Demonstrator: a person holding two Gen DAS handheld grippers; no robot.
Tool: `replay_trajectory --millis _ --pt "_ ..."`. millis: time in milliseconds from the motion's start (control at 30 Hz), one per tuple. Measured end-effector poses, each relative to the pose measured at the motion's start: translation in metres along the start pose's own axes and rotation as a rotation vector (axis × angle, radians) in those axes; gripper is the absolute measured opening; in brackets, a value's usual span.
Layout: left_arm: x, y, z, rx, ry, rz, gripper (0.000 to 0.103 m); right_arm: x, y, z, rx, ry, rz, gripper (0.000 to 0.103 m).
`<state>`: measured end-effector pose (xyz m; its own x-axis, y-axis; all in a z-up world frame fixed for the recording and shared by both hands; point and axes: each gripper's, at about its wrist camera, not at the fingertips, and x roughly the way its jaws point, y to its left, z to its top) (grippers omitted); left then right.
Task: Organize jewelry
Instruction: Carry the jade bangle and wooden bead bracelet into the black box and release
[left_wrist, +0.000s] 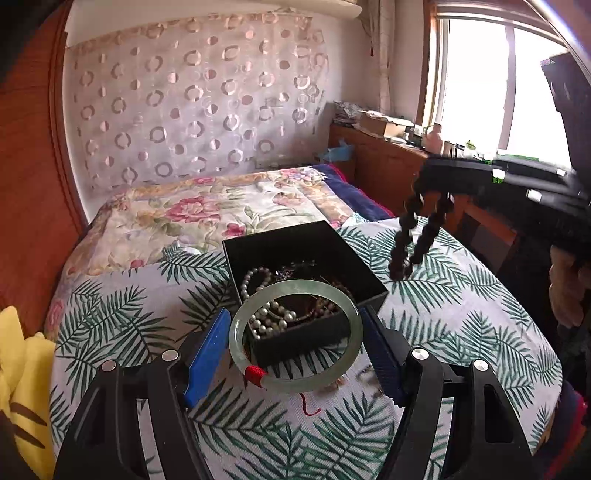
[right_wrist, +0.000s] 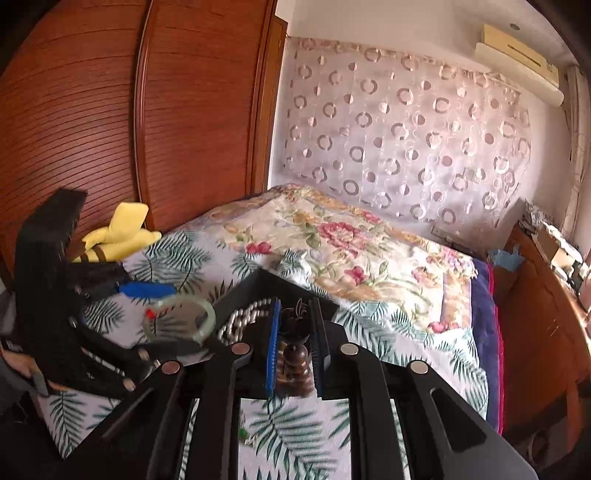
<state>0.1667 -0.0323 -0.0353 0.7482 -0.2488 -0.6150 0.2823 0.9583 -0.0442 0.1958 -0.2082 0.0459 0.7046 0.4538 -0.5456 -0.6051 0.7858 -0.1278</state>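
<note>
**Two hand-held grippers carry jewelry above an open box on a bed**

Left wrist view: The left hand-held gripper (left_wrist: 295, 339) stands wide, its two blue fingers (left_wrist: 207, 354) pressed against opposite sides of a pale green bangle (left_wrist: 236, 332). The bangle lies flat between them, and a short red wrapping (left_wrist: 255, 376) marks its near edge. Just ahead of the fingertips, partly seen through the ring, sits an open black box (left_wrist: 295, 243) on a leaf-print cloth (left_wrist: 110, 314). Inside the box are a strand of pearls (left_wrist: 266, 317) and some darker pieces too tangled to tell apart. Ahead and to the right, the right hand-held gripper (left_wrist: 428, 192) hangs above the cloth with a loop of dark beads (left_wrist: 406, 236) drooping from its tip. Beyond the box lies a floral bedspread (left_wrist: 207, 206). A yellow cloth (left_wrist: 22, 354) sits at the far left.

Right wrist view: The right hand-held gripper (right_wrist: 295, 347) is nearly closed, its blue fingers (right_wrist: 272, 350) pinching the dark wooden beads (right_wrist: 293, 365), which stack up in the narrow gap. The black box (right_wrist: 258, 284) lies just ahead and below, with pearls (right_wrist: 240, 321) showing at its left. To the left, the left hand-held gripper (right_wrist: 166, 295) holds the green bangle (right_wrist: 210, 317), raised near the box's left edge.
</note>
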Motion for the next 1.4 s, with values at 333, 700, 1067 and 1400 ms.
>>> replay_trajectory --millis 333,700,1067,1400 --pt "0.026 0.004 0.011 -0.003 0.002 -0.009 0.068 0.032 -0.006 0.011 0.046 0.016 0.000 0.017" --pt "0.049 0.014 0.018 -0.039 0.021 -0.011 0.068 0.069 -0.021 -0.013 0.188 0.089 0.046 0.017" --pt "0.052 0.020 0.032 -0.061 0.012 0.002 0.068 0.062 -0.017 0.007 0.188 0.040 0.083 0.017" --pt "0.033 0.027 0.034 -0.064 -0.033 0.006 0.078 0.078 -0.013 -0.004 0.207 0.098 0.109 0.017"
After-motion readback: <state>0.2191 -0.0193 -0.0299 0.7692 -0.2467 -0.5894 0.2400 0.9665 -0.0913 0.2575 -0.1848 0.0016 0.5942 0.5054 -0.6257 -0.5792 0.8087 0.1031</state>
